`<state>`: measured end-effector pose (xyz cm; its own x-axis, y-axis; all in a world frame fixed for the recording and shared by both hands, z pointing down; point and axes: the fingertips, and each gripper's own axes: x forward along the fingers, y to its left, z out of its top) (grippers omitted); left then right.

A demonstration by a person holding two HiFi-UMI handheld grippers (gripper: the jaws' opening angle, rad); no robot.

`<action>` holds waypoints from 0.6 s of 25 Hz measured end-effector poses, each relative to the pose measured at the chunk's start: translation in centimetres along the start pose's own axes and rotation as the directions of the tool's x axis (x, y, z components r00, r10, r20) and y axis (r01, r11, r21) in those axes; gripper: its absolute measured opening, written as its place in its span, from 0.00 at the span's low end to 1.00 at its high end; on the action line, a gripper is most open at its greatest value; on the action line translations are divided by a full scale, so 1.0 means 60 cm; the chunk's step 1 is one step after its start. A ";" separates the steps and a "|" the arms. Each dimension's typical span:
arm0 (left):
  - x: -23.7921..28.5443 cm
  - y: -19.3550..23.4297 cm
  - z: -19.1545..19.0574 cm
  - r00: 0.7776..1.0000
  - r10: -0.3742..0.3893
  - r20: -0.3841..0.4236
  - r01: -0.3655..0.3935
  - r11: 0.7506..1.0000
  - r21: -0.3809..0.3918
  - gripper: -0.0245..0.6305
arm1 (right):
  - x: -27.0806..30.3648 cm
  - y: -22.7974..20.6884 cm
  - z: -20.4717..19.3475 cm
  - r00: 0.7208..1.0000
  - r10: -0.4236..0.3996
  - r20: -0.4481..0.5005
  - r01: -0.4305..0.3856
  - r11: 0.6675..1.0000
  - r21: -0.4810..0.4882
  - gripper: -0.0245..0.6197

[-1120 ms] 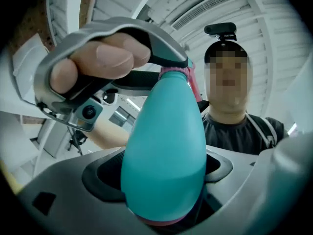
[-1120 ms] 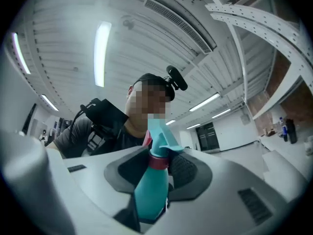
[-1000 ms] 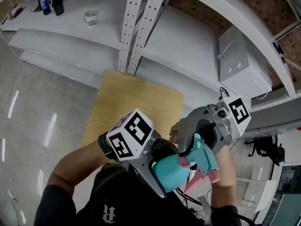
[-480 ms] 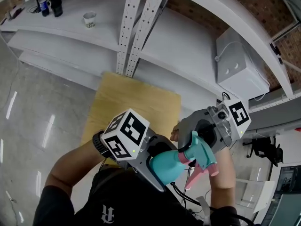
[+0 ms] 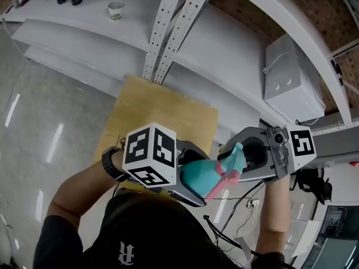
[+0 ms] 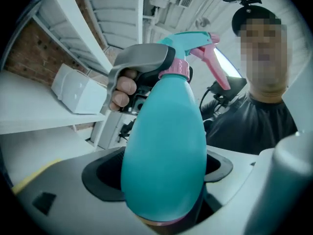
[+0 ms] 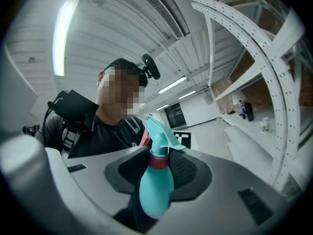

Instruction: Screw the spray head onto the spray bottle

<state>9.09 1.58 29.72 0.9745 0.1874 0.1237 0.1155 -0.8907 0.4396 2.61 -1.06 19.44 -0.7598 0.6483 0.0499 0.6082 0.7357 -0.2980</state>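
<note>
White racking [image 5: 168, 21] runs across the far side, and below it lies the yellow wooden surface [image 5: 162, 122], bare. Both claws are held in the air off its near right corner, lower and more level than a second ago; the left one's marker cube has turned to show a different face.

The left claw [image 5: 188, 178] is spread wide and clamped around the fat body of the teal spray bottle [image 6: 164, 146], as before. The right claw [image 5: 242, 160] sits further right in the head view than earlier, about half closed, pinching the bottle's neck at the pink collar [image 6: 175, 68].

The bottle now lies nearly flat between them instead of tipped downward. The teal spray head [image 5: 233, 161] sits on the neck, its pink trigger [image 6: 212, 65] on the person's side.
</note>
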 end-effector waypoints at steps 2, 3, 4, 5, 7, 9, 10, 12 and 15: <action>-0.011 0.022 -0.003 0.997 0.072 0.020 -0.071 0.997 -0.026 0.70 | -0.006 -0.025 -0.008 0.993 -0.114 -0.029 0.115 0.993 0.037 0.25; -0.016 0.031 -0.003 0.995 0.096 0.035 -0.094 0.995 -0.041 0.70 | -0.009 -0.037 -0.011 0.984 -0.174 -0.039 0.175 0.983 0.049 0.24; -0.021 0.037 -0.003 0.993 0.111 0.050 -0.108 0.993 -0.054 0.70 | -0.010 -0.046 -0.011 0.973 -0.225 -0.042 0.227 0.972 0.053 0.25; -0.024 0.040 -0.003 0.991 0.114 0.063 -0.111 0.992 -0.061 0.70 | -0.008 -0.053 -0.009 0.965 -0.261 -0.036 0.263 0.963 0.053 0.25; -0.028 0.035 0.000 0.992 0.089 0.088 -0.084 0.994 -0.064 0.70 | -0.004 -0.055 -0.004 0.959 -0.284 -0.004 0.284 0.957 0.054 0.25; -0.029 0.026 0.006 0.993 0.049 0.103 -0.044 0.998 -0.054 0.70 | -0.002 -0.051 0.002 0.965 -0.256 0.051 0.253 0.966 0.058 0.24; -0.029 0.022 0.009 0.994 0.034 0.105 -0.029 0.998 -0.049 0.70 | -0.003 -0.049 0.006 0.968 -0.236 0.082 0.231 0.971 0.063 0.24; -0.030 0.021 0.014 0.994 0.023 0.103 -0.018 0.999 -0.043 0.70 | -0.006 -0.048 0.011 0.968 -0.215 0.126 0.206 0.975 0.080 0.24; -0.035 0.036 0.013 0.994 0.062 0.094 -0.056 0.996 -0.062 0.70 | -0.012 -0.063 0.006 0.953 -0.286 0.100 0.275 0.956 0.105 0.25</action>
<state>7.42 -1.06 29.70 0.9935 0.0923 0.0664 0.0485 -0.8723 0.4866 0.80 -4.38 20.20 -0.9209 0.3880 0.0373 0.3476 0.8609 -0.3716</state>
